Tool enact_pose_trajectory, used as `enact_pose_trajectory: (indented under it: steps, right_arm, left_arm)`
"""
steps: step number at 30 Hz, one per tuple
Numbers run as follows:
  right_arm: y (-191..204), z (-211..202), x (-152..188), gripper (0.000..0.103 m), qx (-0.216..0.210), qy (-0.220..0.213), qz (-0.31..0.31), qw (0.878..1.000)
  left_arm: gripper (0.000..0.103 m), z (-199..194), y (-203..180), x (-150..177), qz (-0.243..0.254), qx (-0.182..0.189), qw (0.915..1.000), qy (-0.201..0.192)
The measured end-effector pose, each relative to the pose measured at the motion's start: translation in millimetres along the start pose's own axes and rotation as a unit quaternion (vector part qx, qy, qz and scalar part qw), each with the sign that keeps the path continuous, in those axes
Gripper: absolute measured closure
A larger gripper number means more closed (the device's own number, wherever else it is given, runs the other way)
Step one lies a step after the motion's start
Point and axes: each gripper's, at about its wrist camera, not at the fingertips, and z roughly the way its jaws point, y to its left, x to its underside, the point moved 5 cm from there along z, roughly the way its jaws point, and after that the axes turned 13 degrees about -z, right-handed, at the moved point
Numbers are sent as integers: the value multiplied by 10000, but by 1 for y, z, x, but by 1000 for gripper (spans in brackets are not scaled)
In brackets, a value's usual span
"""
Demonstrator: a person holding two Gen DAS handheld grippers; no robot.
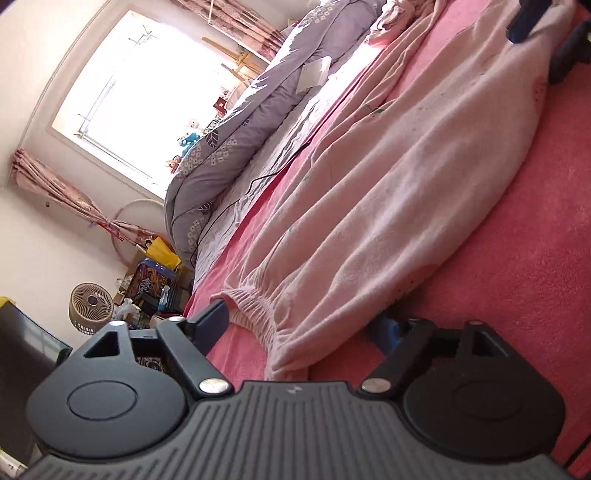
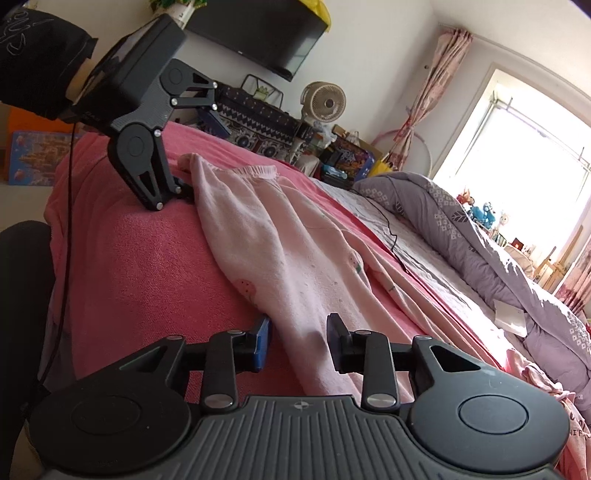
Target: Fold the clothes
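A pair of pale pink pants (image 1: pixel 369 221) (image 2: pixel 280 240) lies stretched out on a red blanket (image 1: pixel 517 277) (image 2: pixel 140 258) covering the bed. My left gripper (image 1: pixel 299 328) (image 2: pixel 199 158) is at the elastic waistband end. Its jaws stand wide apart with the waistband corner lying loosely between them. My right gripper (image 2: pixel 299 339) is at the far leg end, its jaws straddling a narrow ridge of the pant leg without pinching it. One of its blue pads (image 1: pixel 522 22) shows at the top right of the left wrist view. A person's dark sleeve (image 2: pixel 33 59) holds the left gripper.
A purple patterned quilt (image 1: pixel 236 147) (image 2: pixel 461 229) is bunched along the window side of the bed. A thin black cable (image 2: pixel 391 229) runs across the sheet beside the pants. More pink clothing (image 1: pixel 399 14) sits at the far end. A fan (image 2: pixel 325 99) and cluttered boxes stand beyond the bed.
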Motion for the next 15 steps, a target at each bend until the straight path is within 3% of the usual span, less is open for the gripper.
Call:
enact_pose_trajectory:
  steps: [1,2,4,6,8,12,15]
  right_arm:
    - [4,4,-3,68,-21,-43,-7,10000]
    - [9,11,-7,65,2,-71,-1,10000]
    - [16,27,-12,64,187,-86,-114,9997]
    - [17,40,-17,65,375,-57,-237,9990]
    - [15,48,-20,93,513,-13,-302,9982]
    - [7,30,-29,94,452,-319,-198,9983]
    - [8,5,-33,94,16,-606,72,9981]
  left_arm:
    - [91,6,-1,2,-52,-113,9999,90]
    - [95,12,-7,5,29,-271,9995,135]
    - [100,19,-20,10,279,-567,9979,114]
    - [98,12,-16,7,220,-722,9971,48]
    - [95,1,0,2,-70,-670,9977,-53]
    - [94,-30,20,-2,-60,-774,9965,-296]
    - [93,-53,28,5,-182,-820,9959,-338]
